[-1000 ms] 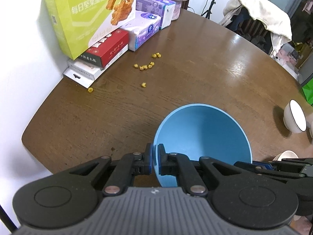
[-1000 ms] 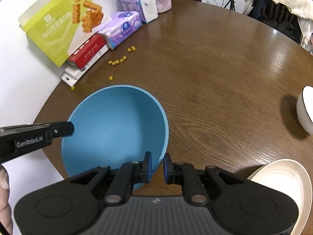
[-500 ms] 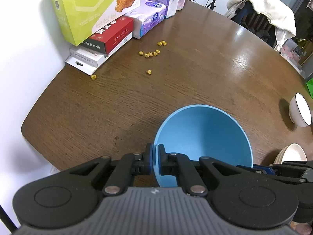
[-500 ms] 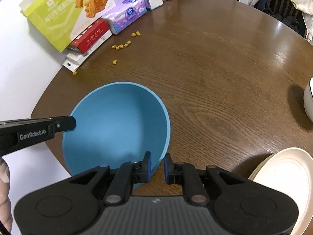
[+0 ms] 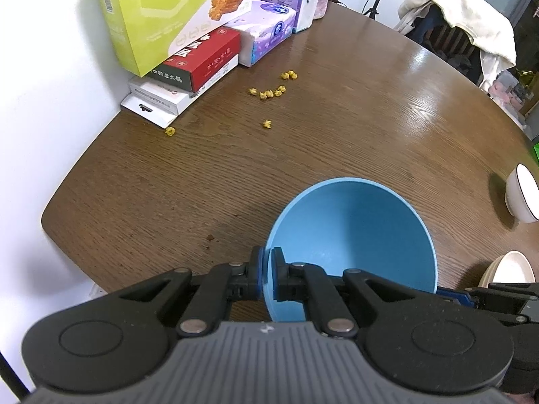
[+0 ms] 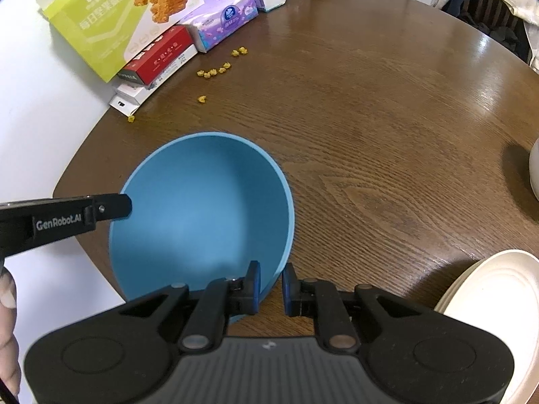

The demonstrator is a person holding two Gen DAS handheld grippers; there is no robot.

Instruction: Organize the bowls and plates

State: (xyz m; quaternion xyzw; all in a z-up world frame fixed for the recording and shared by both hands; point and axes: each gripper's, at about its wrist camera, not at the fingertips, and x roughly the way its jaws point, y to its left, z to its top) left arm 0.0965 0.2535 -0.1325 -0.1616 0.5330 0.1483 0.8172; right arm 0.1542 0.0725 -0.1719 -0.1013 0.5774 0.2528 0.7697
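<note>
Both grippers are pinching the blue bowl (image 5: pixel 350 235) over the near edge of the brown table (image 5: pixel 337 128). The left gripper (image 5: pixel 266 277) is clamping the rim tight; the right gripper (image 6: pixel 271 284) is nearly closed, straddling the opposite rim, both pointing steeply down. Only the right view is showing the cream plate (image 6: pixel 498 306) properly, while the left one is catching a white bowl (image 5: pixel 522 198) at the far right.
</note>
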